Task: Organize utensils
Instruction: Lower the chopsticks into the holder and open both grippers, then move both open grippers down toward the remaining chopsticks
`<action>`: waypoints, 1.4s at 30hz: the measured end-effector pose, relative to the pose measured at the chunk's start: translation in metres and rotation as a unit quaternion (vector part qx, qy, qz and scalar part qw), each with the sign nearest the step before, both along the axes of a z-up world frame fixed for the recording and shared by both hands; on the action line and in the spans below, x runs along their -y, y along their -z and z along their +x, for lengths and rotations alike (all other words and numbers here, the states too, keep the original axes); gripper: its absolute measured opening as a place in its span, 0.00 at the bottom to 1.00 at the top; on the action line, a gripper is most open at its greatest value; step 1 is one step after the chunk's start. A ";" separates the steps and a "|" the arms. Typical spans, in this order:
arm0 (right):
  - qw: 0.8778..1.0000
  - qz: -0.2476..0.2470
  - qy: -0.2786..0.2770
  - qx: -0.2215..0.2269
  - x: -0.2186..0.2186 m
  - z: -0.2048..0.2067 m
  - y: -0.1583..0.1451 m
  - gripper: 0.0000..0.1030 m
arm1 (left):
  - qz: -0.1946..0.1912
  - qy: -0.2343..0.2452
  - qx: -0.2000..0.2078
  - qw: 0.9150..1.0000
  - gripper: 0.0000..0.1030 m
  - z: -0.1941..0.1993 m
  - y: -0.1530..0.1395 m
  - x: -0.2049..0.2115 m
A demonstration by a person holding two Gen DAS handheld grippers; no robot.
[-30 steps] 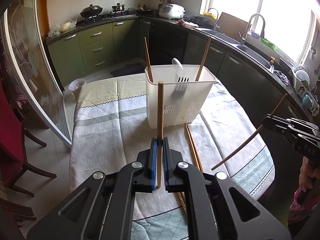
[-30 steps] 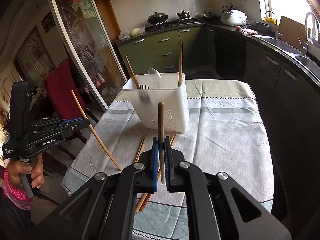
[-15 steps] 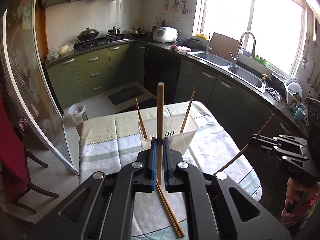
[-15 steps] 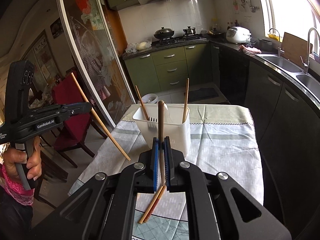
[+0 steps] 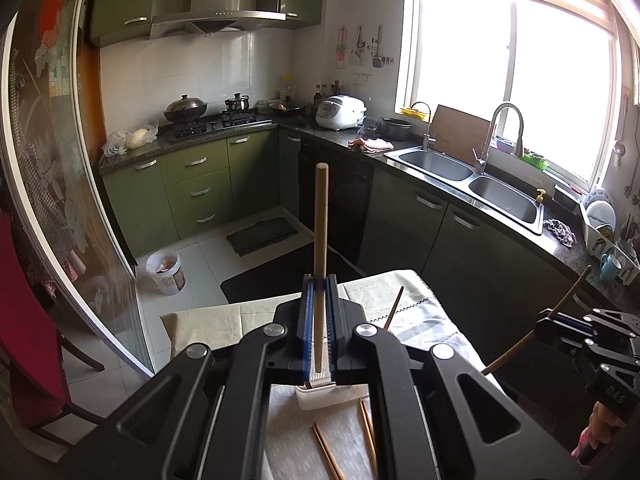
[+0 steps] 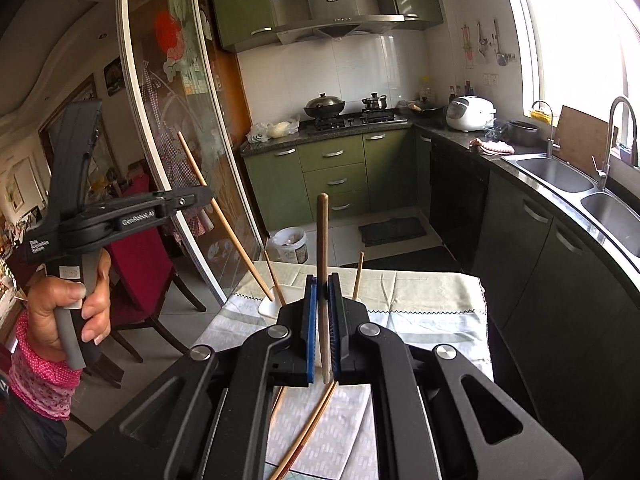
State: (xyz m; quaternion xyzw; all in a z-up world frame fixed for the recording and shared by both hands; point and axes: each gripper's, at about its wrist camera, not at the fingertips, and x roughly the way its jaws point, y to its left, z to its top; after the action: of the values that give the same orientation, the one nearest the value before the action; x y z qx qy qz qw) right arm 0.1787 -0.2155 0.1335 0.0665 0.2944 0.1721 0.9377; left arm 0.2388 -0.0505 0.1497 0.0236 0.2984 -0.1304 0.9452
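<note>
Chopsticks stand upright, one clamped in each raised gripper: left gripper (image 5: 319, 330) on a pale chopstick (image 5: 321, 232), right gripper (image 6: 323, 328) on a darker chopstick (image 6: 322, 248). Loose chopsticks (image 6: 308, 428) lie on the table (image 6: 424, 292) before the white utensil holder (image 6: 269, 307), mostly hidden behind the jaws.

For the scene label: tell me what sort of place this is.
A home kitchen: a gas stove with pots under a range hood, a double sink below the window, and a rice cooker on the counter.
</note>
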 end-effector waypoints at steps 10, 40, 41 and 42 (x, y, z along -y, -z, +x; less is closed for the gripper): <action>1.000 0.011 0.005 0.001 -0.003 0.032 -0.018 0.06 | 0.021 -0.001 -0.089 0.996 0.06 0.050 0.085 0.004; 0.997 -0.021 0.029 -0.072 -0.040 0.128 0.091 0.11 | 0.032 0.020 -0.218 0.975 0.33 -0.008 0.190 -0.022; 0.997 -0.018 0.026 -0.064 -0.038 0.115 0.086 0.12 | 0.034 0.020 -0.228 0.973 0.33 -0.006 0.199 -0.021; 0.998 -0.016 0.021 -0.058 -0.035 0.104 0.082 0.13 | 0.038 0.020 -0.237 0.970 0.33 -0.006 0.209 -0.020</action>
State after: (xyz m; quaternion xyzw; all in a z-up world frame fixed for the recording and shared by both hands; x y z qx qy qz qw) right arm 0.2825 -0.1802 0.0513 0.0677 0.3492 0.1432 0.9236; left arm 0.2329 -0.0302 -0.0593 0.0334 0.5185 -0.1395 0.8430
